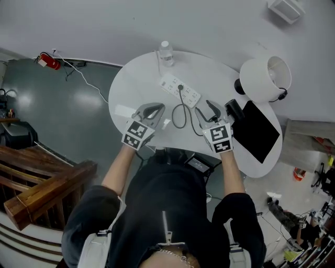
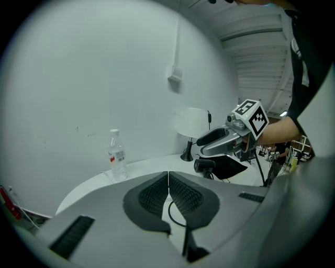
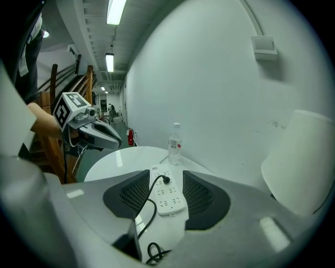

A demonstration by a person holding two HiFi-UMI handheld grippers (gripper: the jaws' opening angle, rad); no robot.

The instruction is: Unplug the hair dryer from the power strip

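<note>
A plain indoor work space, more lab or studio than home: a bare white wall (image 1: 183, 21), a polished grey floor (image 1: 63, 110), strip lights (image 3: 116, 10) along a corridor ceiling, a red fire extinguisher (image 1: 47, 60), a wooden stair rail (image 1: 47, 186), a round white table (image 1: 133, 84), and cables and gear (image 1: 303, 230) heaped at one side

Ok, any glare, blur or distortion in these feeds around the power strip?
Head view: even, soft light, bent edges; the white power strip has little contrast against the white table. Right gripper view: heavy fisheye, dark corners, but the plug is sharp; one light streak on the table. Left gripper view: same fisheye, background sharp, no glare.
</note>
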